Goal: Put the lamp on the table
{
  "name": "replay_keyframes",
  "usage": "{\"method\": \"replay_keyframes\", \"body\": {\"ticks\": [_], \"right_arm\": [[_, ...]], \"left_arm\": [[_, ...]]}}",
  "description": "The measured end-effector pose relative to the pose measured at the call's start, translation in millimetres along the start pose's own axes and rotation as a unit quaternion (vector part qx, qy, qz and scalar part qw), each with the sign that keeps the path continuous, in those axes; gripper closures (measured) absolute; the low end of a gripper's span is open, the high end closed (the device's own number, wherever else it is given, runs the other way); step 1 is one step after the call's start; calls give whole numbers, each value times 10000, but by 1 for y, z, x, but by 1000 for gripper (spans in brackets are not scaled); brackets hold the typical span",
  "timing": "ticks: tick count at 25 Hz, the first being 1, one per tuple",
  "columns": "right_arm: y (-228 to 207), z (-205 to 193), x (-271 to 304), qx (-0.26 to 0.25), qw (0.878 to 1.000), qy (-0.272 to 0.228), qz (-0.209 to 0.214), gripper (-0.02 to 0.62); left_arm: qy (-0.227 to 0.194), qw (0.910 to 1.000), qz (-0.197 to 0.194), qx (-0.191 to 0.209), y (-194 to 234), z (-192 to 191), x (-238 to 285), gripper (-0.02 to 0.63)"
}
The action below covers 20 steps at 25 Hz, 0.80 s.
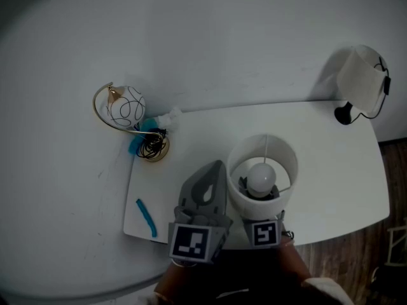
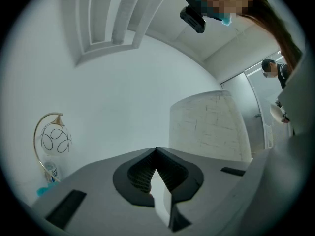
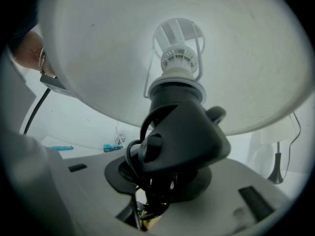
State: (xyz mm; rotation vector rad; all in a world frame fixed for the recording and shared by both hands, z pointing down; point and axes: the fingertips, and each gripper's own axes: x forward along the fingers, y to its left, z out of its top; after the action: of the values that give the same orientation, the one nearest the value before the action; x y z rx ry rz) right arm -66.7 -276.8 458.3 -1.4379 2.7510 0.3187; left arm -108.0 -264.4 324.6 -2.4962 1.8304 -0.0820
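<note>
jaws of the left gripper (image 2: 156, 150) are together with nothing between them, over the 7 o'clock edge of the white tabletop (image 1: 337, 176). at its 3 o'clock, the right gripper (image 3: 160, 183) is clamped on the black neck and coiled cord of the white drum-shaded lamp (image 1: 283, 157). the lamp is upright over the table's 6 o'clock edge. whether its base touches the table cannot be told.

Lamp (image 1: 287, 162) upright now, white drum shade, bulb (image 1: 262, 176) showing, black neck wrapped in cord (image 3: 129, 157), over the white tabletop's (image 1: 343, 183) near edge.
</note>
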Motion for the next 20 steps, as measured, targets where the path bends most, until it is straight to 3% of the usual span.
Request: {"method": "replay_keyframes", "body": {"ticks": [20], "right_arm": [[2, -6, -8, -19, 9998, 169, 49, 453]], "left_arm": [[76, 9997, 225, -42, 5, -6, -11, 607]]}}
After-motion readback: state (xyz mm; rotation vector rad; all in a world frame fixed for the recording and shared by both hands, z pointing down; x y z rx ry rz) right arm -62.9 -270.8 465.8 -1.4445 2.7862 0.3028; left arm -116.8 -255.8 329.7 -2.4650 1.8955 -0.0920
